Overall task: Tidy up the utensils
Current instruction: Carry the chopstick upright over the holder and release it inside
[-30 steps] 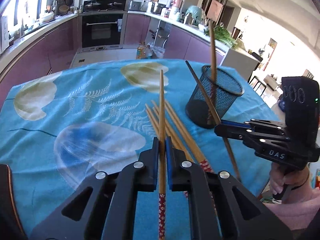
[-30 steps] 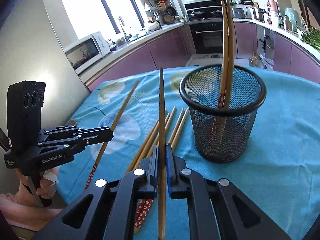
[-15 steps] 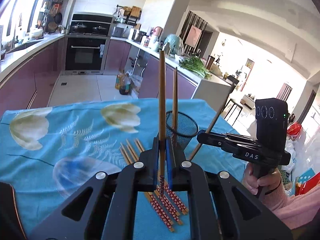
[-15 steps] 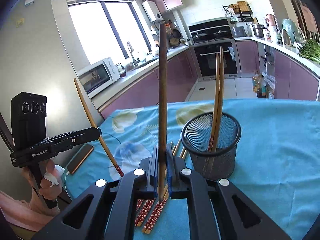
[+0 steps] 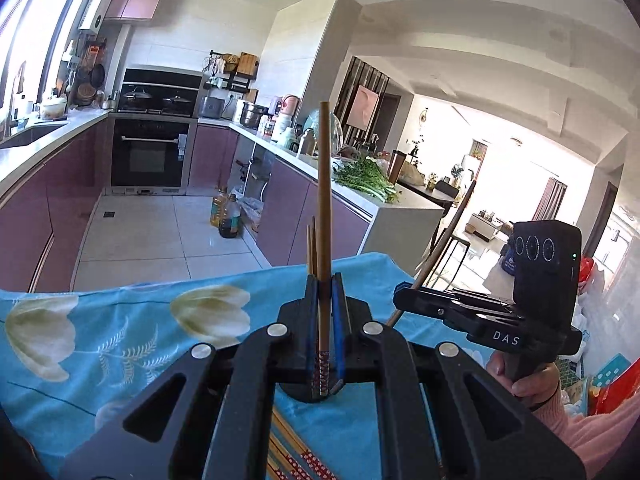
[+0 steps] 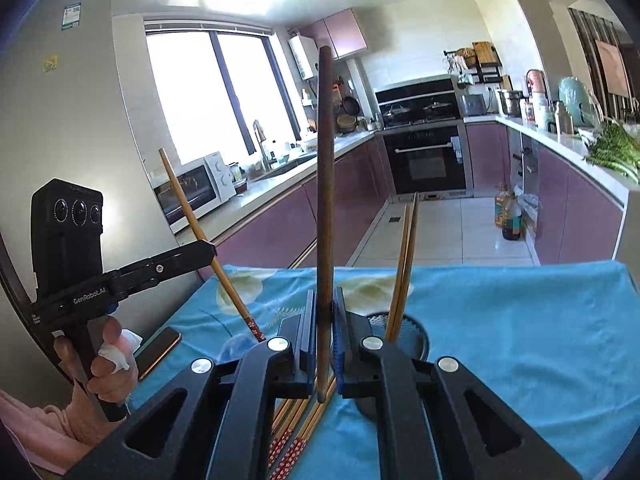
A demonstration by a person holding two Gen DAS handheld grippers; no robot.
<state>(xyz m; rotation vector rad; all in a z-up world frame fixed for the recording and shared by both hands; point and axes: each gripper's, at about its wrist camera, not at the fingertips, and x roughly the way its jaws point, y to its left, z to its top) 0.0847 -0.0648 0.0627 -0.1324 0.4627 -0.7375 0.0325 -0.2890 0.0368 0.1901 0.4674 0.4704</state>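
Observation:
My left gripper (image 5: 325, 292) is shut on a wooden chopstick (image 5: 325, 200) held nearly upright, its red patterned end down. My right gripper (image 6: 322, 308) is shut on a second chopstick (image 6: 325, 184), also upright. Each gripper shows in the other's view, the right one (image 5: 404, 294) and the left one (image 6: 206, 248). The black mesh holder (image 6: 416, 340) sits on the blue floral tablecloth (image 6: 520, 320), mostly hidden behind my right fingers, with two chopsticks (image 6: 406, 256) standing in it. In the left wrist view only those two sticks' tips (image 5: 311, 248) show. Several loose chopsticks (image 6: 296, 432) lie on the cloth below the grippers.
A dark phone (image 6: 158, 352) lies near the table's left edge. Beyond the table are purple kitchen cabinets (image 5: 56, 208), an oven (image 5: 150, 156), oil bottles on the floor (image 5: 226, 216) and greens on the counter (image 5: 366, 178).
Both grippers have risen and tilted up, so each held chopstick stands upright and the table has dropped low. The holder is now largely hidden behind the fingers.

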